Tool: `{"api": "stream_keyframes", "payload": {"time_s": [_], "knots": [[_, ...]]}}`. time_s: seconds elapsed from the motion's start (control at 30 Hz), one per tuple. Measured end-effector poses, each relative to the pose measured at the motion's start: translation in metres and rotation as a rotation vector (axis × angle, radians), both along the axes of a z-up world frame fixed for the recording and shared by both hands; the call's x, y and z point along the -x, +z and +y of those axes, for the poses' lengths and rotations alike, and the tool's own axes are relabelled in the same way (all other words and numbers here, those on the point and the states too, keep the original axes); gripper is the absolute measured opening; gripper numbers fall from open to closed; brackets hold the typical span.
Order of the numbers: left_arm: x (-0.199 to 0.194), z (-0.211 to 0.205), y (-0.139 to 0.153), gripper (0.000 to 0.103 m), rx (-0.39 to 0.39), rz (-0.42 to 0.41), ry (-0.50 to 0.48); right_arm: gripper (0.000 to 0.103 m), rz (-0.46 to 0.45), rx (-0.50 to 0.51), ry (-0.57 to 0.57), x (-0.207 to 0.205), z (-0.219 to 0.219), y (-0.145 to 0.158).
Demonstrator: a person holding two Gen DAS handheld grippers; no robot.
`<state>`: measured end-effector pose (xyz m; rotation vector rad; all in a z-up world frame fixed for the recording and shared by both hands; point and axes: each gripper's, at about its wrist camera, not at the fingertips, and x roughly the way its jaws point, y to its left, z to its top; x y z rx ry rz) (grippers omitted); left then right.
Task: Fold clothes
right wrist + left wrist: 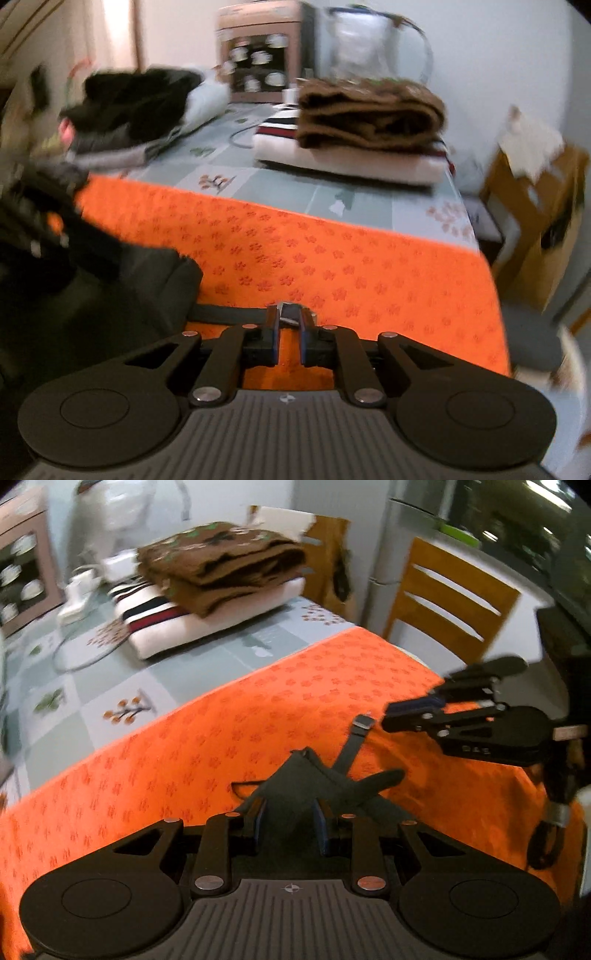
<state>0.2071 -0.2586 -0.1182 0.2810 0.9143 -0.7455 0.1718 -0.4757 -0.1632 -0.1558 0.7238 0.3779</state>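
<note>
We had the dark garment (310, 786) bunched on the orange cloth (221, 720), and our left tongs (290, 821) were closed on a gathered fold of it, the fabric rising in a peak right between the two blue-edged pads. We judged that grip was there to anchor the bulk of the piece while the other end was dealt with.

A strap (351, 747) ran out ahead and to the right of the left tongs, ending in a small metal clasp (364, 722). In the right wrist view that clasp (290, 312) lay at the very tips of our right tongs (290, 328), whose pads stood a little apart with orange cloth showing in the gap; they looked to be just off the clasp rather than pinching it, though blur made contact hard to rule out.

Far ahead of both tongs, a folded brown garment (221, 565) sat on a striped white one (207, 624), presumably the finished pile, kept well apart so the working cloth stayed free. Beyond the left tongs' far left, unfolded dark clothes (129, 99) waited.
</note>
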Motion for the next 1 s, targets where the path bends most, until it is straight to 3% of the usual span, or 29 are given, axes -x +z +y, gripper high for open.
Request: {"api": "stream_keyframes", "payload": {"time_s": [0.1, 0.3, 0.4, 0.43, 0.47, 0.6, 0.7, 0.77, 0.83, 0.9, 1.0], "knots": [[-0.003, -0.007, -0.001, 0.033, -0.015, 0.012, -0.104, 0.026, -0.019, 0.073, 0.055, -0.003, 0.01, -0.002], [0.002, -0.027, -0.015, 0.045, -0.11, -0.02, -0.255, 0.026, -0.004, 0.103, 0.079, -0.013, 0.014, -0.011], [0.003, -0.033, -0.021, 0.044, -0.126, -0.041, -0.274, 0.024, -0.005, 0.08, 0.065, -0.013, 0.012, -0.011], [0.002, -0.034, -0.023, 0.044, -0.126, -0.046, -0.273, 0.012, -0.009, 0.071, 0.058, -0.012, 0.011, -0.01], [0.002, -0.035, -0.024, 0.041, -0.124, -0.051, -0.272, 0.002, -0.013, 0.062, 0.043, -0.012, 0.009, -0.009], [0.003, -0.036, -0.026, 0.029, -0.113, -0.056, -0.272, 0.002, -0.013, 0.044, -0.022, -0.014, -0.001, -0.008], [0.003, -0.034, -0.026, 0.02, -0.095, -0.059, -0.266, 0.002, 0.005, 0.041, 0.008, -0.017, -0.005, -0.01], [0.002, -0.032, -0.024, 0.015, -0.079, -0.055, -0.247, 0.005, 0.004, 0.037, 0.053, -0.015, -0.004, -0.009], [0.0, -0.03, -0.022, 0.006, -0.06, -0.045, -0.22, 0.015, 0.006, 0.028, 0.072, -0.015, -0.001, -0.006], [-0.003, -0.028, -0.019, 0.006, -0.035, -0.033, -0.186, 0.024, 0.012, 0.015, 0.073, -0.017, 0.001, -0.006], [-0.004, -0.027, -0.014, 0.005, -0.011, -0.029, -0.151, 0.027, 0.029, 0.005, 0.055, -0.021, 0.003, -0.01]]}}
